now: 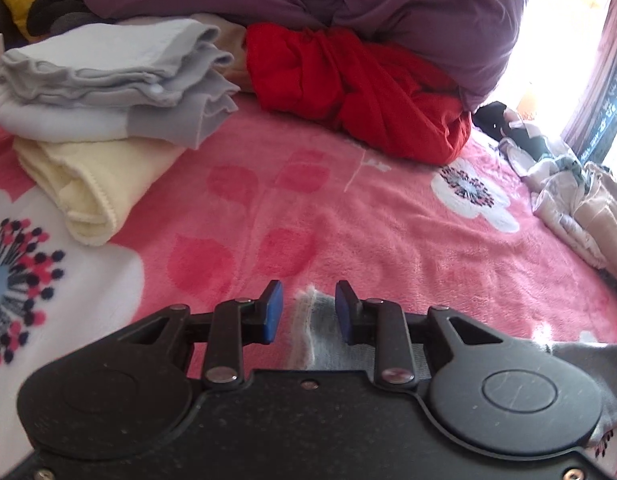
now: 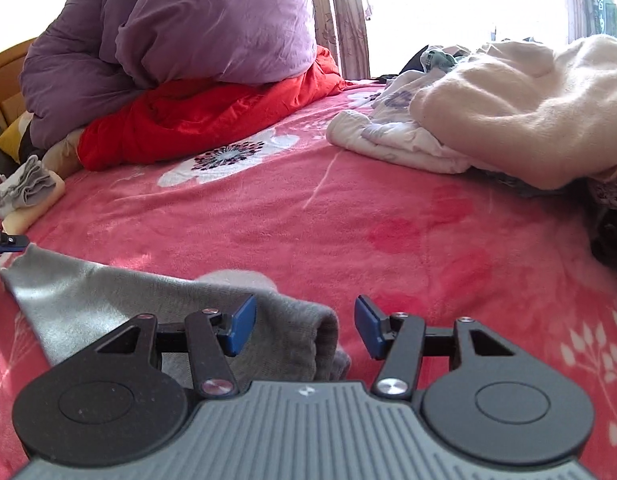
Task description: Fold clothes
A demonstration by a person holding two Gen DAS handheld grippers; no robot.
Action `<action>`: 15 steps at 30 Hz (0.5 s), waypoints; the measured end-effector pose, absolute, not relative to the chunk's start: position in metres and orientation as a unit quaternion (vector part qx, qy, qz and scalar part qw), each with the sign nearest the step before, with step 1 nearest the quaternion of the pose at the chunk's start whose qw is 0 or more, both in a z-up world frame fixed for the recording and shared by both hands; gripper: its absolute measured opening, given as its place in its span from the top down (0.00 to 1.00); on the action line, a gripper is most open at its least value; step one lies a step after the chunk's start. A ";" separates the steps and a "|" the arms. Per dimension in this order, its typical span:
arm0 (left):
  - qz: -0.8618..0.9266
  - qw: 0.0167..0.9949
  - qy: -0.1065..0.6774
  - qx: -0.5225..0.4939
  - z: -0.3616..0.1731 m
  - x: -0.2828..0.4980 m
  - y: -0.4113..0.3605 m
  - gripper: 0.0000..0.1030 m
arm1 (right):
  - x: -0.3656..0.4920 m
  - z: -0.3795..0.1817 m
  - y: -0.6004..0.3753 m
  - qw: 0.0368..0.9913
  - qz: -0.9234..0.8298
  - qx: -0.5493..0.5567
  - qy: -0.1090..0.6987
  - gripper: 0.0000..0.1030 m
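Observation:
A grey garment (image 2: 108, 292) lies flat on the pink flowered blanket (image 2: 348, 208). Its rolled, thicker end sits low between the blue pads of my right gripper (image 2: 306, 328). That gripper is open, and its pads stand clear of the cloth. In the left wrist view, a frayed pale corner of the same grey garment (image 1: 320, 332) lies between the pads of my left gripper (image 1: 308, 312). It is also open, with a gap on each side of the cloth. A tip of the left gripper (image 2: 8, 240) shows at the far left edge of the right wrist view.
A stack of folded grey, white and yellow clothes (image 1: 100, 92) sits at the left. A red garment (image 1: 348, 92) lies under a purple duvet (image 1: 388, 8) at the back. Loose unfolded clothes (image 2: 528, 108) are piled at the right by the window.

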State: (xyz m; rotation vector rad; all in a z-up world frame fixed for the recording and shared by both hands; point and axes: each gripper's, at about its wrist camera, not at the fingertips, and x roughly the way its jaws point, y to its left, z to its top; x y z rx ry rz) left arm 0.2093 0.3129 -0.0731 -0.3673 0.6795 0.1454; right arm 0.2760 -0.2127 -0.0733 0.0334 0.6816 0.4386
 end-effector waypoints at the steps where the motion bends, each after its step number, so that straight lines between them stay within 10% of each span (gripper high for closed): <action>1: 0.068 0.924 0.333 -0.176 -0.074 0.213 0.313 0.74 | 0.277 -0.074 -0.213 0.918 0.216 0.017 0.333 0.49; 7: 0.047 0.923 0.345 -0.162 -0.080 0.224 0.307 0.81 | 0.282 -0.078 -0.209 0.912 0.228 -0.001 0.341 0.71; 15: 0.042 0.935 0.309 -0.166 -0.065 0.210 0.312 1.00 | 0.270 -0.072 -0.209 0.923 0.220 -0.001 0.316 0.73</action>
